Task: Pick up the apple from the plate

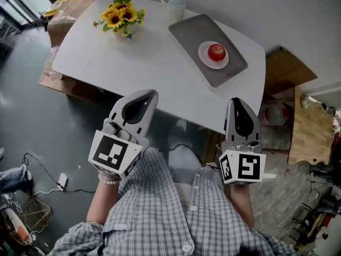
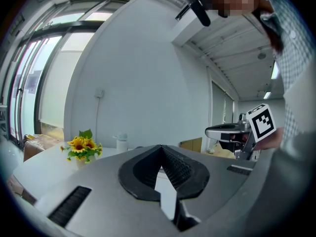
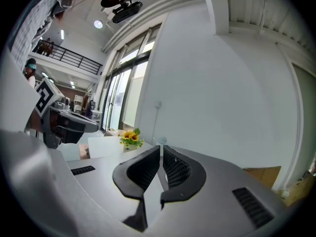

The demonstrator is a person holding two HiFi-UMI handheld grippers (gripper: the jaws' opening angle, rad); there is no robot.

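Note:
A red apple [image 1: 217,51] sits on a small white plate [image 1: 204,61], which rests on a grey tray [image 1: 192,31] at the far right of the white table [image 1: 133,63]. My left gripper [image 1: 149,94] is shut and empty, held over the person's lap just short of the table's near edge. My right gripper [image 1: 235,101] is likewise shut and empty, below the tray and well short of the apple. In the gripper views the left gripper's jaws [image 2: 160,148] and the right gripper's jaws [image 3: 161,148] are closed together. The apple is hidden in both gripper views.
A vase of sunflowers [image 1: 120,16] stands at the table's far left, a pale cup [image 1: 175,4] at the back edge. Cardboard boxes [image 1: 64,15] lie left of the table. A wooden cabinet [image 1: 309,127] stands to the right. Cables [image 1: 42,169] trail on the floor.

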